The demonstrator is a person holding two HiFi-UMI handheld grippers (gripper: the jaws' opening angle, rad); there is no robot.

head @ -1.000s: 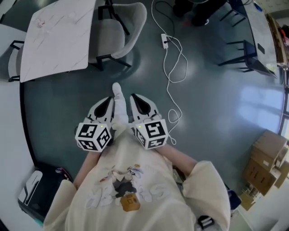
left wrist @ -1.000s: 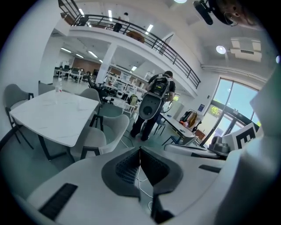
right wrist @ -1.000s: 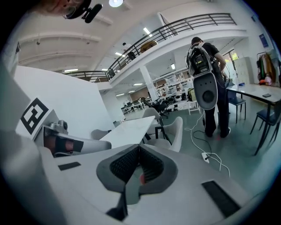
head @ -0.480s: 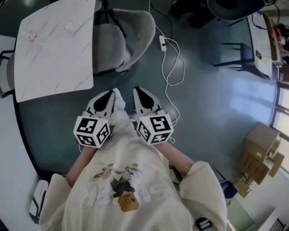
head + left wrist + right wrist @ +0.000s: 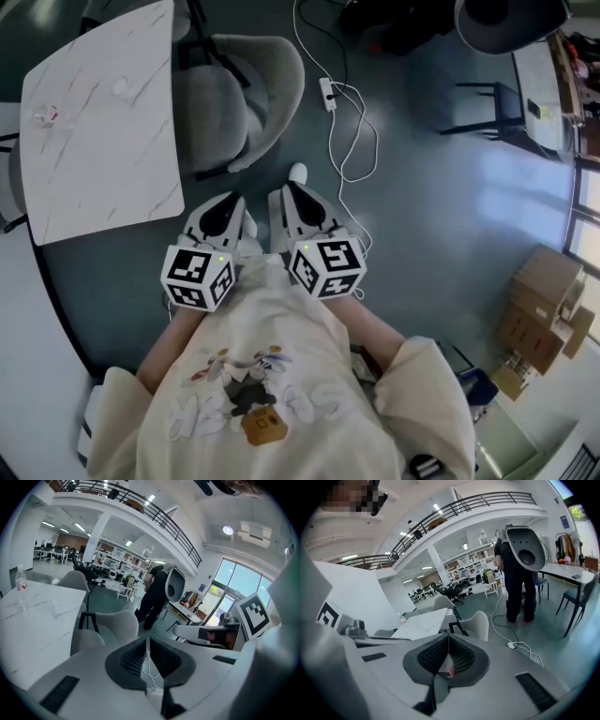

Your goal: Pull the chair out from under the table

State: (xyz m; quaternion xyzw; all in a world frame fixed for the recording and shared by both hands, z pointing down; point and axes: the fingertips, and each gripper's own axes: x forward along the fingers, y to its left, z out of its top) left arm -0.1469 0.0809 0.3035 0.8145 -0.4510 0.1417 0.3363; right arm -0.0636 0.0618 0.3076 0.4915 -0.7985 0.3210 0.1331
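Observation:
A grey shell chair point(image 5: 239, 89) on black legs stands pushed in at the right edge of the white marble-look table point(image 5: 103, 141). In the head view my left gripper point(image 5: 231, 202) and right gripper point(image 5: 283, 195) are held side by side in front of my body, short of the chair and touching nothing. Both are shut with nothing between the pads. The left gripper view has its gripper point(image 5: 146, 640) pointing at the chair point(image 5: 110, 627) beside the table point(image 5: 33, 620). From the right gripper point(image 5: 448, 638) the chair point(image 5: 477, 623) and the table point(image 5: 423, 623) lie ahead.
A white cable with a power strip point(image 5: 328, 92) snakes over the floor right of the chair. A water bottle point(image 5: 42, 117) lies on the table. A dark chair point(image 5: 487, 103) and cardboard boxes point(image 5: 548, 309) stand at the right. A person point(image 5: 154, 595) stands beyond the chair.
Both grippers have travelled forward together toward the chair, which now shows nearer to them in the head view. They stay side by side and shut.

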